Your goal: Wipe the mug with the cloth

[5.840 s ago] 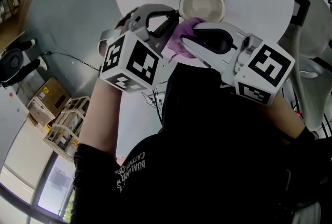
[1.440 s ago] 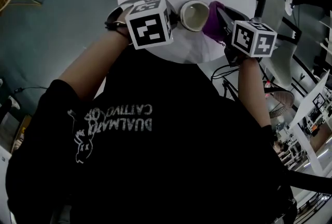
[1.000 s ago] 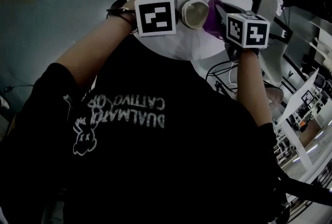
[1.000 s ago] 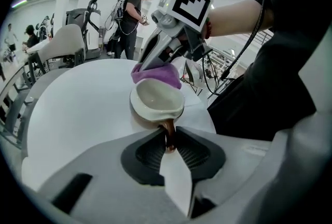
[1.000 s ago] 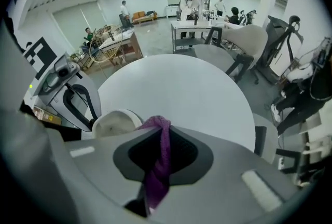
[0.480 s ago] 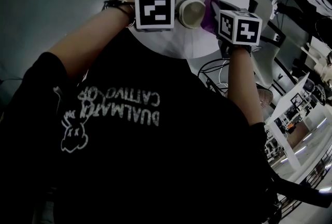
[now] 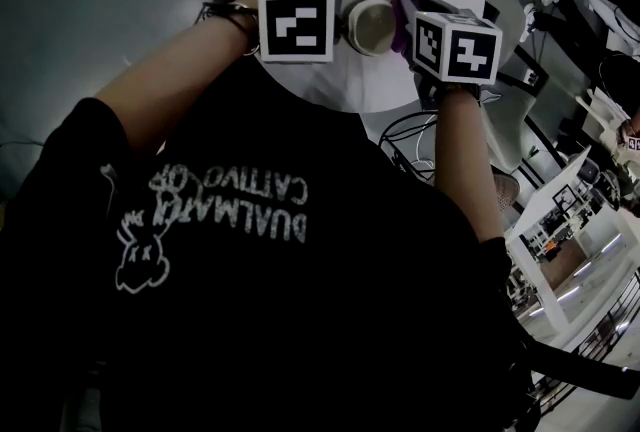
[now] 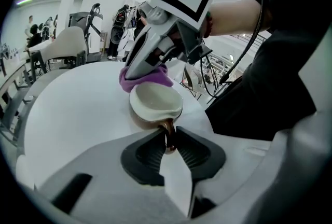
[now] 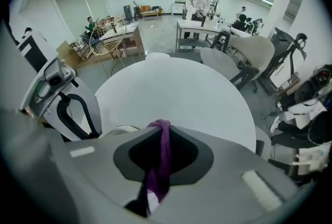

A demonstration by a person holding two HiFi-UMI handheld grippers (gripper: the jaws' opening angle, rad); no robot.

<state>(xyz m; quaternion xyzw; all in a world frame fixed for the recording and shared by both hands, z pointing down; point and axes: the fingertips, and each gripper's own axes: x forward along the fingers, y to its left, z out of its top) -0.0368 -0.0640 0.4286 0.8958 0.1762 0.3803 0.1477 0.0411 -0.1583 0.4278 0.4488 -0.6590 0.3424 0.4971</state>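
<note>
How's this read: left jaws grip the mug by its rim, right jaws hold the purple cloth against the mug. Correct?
Not quite. The left gripper holds the mug by its handle, not its rim: the left gripper view shows the jaws closed on the handle. The right gripper does hold the purple cloth against the mug.

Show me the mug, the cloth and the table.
mug [image 8: 154,101], left gripper view, on its pale inside.
cloth [image 9: 162,156], right gripper view, on the purple fold between the jaws.
table [image 9: 176,91], right gripper view, on its bare white top.
</note>
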